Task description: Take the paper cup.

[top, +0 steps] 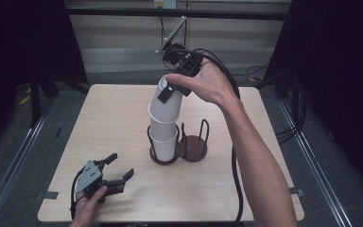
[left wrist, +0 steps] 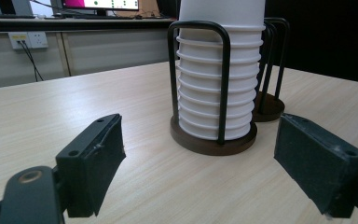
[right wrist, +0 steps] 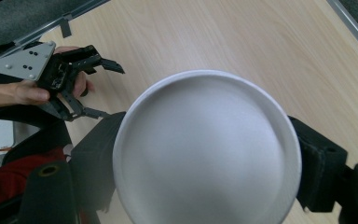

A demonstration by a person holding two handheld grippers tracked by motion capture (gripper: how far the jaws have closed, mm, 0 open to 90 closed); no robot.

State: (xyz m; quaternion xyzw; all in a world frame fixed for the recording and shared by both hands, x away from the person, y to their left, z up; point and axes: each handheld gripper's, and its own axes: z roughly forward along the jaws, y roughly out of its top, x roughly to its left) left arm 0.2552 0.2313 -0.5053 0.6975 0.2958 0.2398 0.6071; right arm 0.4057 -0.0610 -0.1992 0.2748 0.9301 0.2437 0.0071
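In the right gripper view the cup held in the right claw hides the holder and the tabletop beneath it; the cup's lower rim is cut off by the bottom edge. In the left gripper view the stack of cups in the holder runs out past the top edge, and the holder's second ring is mostly hidden behind that stack

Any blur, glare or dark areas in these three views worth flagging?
High view: table evenly lit, surroundings nearly black, image slightly soft. Left gripper view: sharp on the cup stack, with a bright monitor at the top edge. Right gripper view: the held cup sits too close, its base soft and washed-out; the left tongs behind stay clear.
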